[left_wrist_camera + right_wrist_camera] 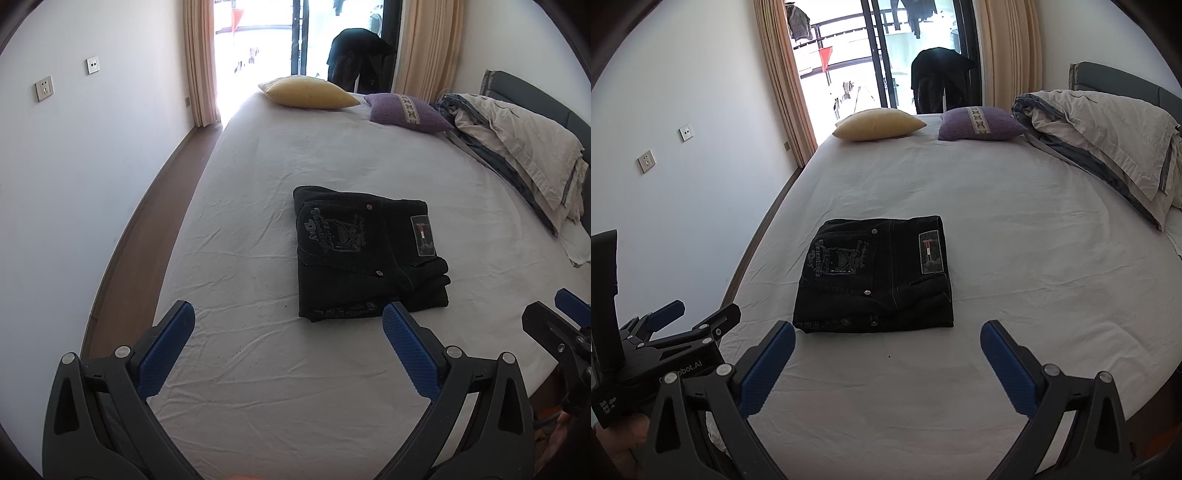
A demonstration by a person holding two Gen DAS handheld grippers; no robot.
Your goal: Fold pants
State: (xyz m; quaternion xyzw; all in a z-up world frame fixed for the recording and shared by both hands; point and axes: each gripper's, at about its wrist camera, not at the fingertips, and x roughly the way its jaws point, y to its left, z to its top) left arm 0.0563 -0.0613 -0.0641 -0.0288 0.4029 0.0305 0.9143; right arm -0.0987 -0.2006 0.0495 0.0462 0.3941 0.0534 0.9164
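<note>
Black pants (364, 254) lie folded into a compact rectangle in the middle of the white bed sheet (258, 369), back pocket embroidery and a small flag patch facing up; the same pants (875, 273) show in the right wrist view. My left gripper (288, 314) hovers open just short of the pants' near edge, nothing between its blue pads. My right gripper (888, 334) is also open and empty, a short way in front of the pants. Each gripper shows at the other view's edge: right gripper (565, 321), left gripper (694, 314).
A yellow pillow (308, 92) and a purple pillow (406, 112) lie at the far end of the bed. A bunched duvet (524, 147) fills the right side by the headboard. A wall (74, 166) and floor strip (147, 229) run along the left.
</note>
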